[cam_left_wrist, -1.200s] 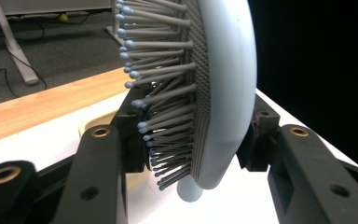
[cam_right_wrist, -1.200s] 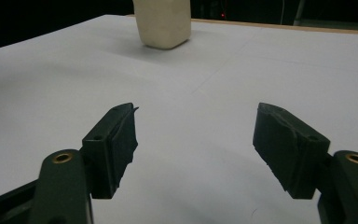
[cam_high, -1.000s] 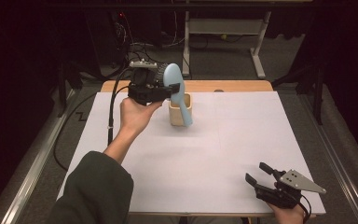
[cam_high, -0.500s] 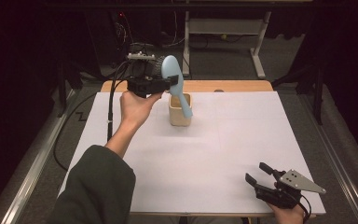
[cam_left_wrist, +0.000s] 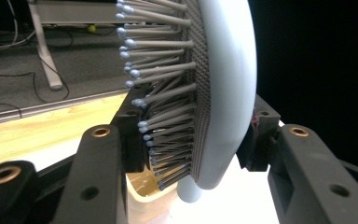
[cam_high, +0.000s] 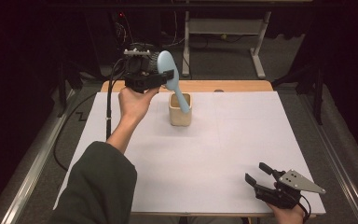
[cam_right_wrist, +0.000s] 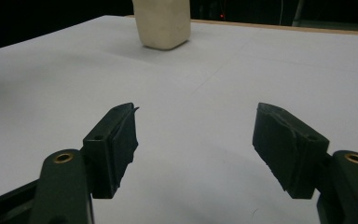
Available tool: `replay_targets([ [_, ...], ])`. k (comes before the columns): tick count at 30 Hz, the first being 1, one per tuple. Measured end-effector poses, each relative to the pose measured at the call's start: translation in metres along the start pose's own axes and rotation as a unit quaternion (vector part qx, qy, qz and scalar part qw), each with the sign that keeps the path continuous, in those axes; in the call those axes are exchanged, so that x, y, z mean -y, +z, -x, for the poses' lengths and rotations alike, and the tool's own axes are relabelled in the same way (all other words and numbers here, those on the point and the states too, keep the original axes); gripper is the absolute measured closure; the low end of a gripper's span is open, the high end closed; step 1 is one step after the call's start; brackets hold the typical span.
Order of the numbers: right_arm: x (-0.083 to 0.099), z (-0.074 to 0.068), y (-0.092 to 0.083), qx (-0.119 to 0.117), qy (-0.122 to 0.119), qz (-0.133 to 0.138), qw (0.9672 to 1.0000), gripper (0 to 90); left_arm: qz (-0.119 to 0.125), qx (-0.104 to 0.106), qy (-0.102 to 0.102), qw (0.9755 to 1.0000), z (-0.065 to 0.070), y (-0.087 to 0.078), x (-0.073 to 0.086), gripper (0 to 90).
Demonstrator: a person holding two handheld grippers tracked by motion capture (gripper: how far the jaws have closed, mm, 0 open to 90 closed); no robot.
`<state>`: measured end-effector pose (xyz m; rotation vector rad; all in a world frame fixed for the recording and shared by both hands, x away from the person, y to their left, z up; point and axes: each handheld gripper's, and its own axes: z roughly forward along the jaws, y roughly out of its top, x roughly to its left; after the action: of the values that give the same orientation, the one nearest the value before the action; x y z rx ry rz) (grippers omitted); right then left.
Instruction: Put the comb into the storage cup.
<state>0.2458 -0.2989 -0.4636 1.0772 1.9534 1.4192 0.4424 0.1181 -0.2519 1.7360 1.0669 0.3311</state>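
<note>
Left tongs (cam_high: 168, 77) clamp the head of a light-blue hairbrush (cam_high: 168, 65), one jaw on the bristle side, one on the smooth back. In the left gripper view the brush head (cam_left_wrist: 223, 93) sits squarely between the jaws, grey bristles pointing to that view's left.

Left arm: dark-green sleeve (cam_high: 98, 186) comes in from the bottom left, forearm stretched forward and up, hand (cam_high: 133, 100) raised above the bench (cam_high: 214, 154) at the far side, palm toward the camera. Tongs point level, toward the right of the high view.

Brush is tilted: head up and left, handle slanting down to the right, its tip at the mouth of a cream cup (cam_high: 180, 109). Looks like the tip is just inside the rim, but I can't tell whether it touches the cup.

Cup stands upright on the white bench top, far centre; also seen in the right gripper view (cam_right_wrist: 163, 23).

Right tongs (cam_high: 256, 175) rest low at the near right corner of the bench, jaws spread wide, nothing between them. Hand (cam_high: 286, 212) is at the bench edge, well apart from the cup.
</note>
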Motion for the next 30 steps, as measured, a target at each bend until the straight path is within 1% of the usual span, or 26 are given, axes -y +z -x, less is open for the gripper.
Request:
replay_targets([
  [9,0.0,0.0,0.0,-0.002,0.001,0.001,1.0,31.2,0.008,-0.014,-0.01,0.9998,-0.006,0.004,-0.004,53.9],
  [13,0.0,-0.001,0.0,-0.002,0.0,0.001,1.0,31.2,0.006,-0.024,-0.007,0.9997,-0.007,0.008,-0.006,54.0],
  [17,0.0,0.0,0.0,-0.002,0.0,0.001,1.0,31.2,0.009,-0.028,-0.01,0.9995,-0.008,0.012,-0.006,54.0],
  [22,0.0,0.0,0.0,-0.003,0.0,0.0,1.0,31.2,0.004,-0.034,-0.012,0.9993,-0.012,0.019,-0.005,53.9],
  [26,0.0,-0.001,0.0,-0.003,0.0,0.0,1.0,31.2,-0.002,-0.039,-0.01,0.9992,-0.014,0.025,-0.003,53.9],
  [30,0.0,0.0,0.0,-0.004,-0.001,-0.001,1.0,31.2,-0.006,-0.04,-0.011,0.9991,-0.015,0.03,-0.002,53.8],
])
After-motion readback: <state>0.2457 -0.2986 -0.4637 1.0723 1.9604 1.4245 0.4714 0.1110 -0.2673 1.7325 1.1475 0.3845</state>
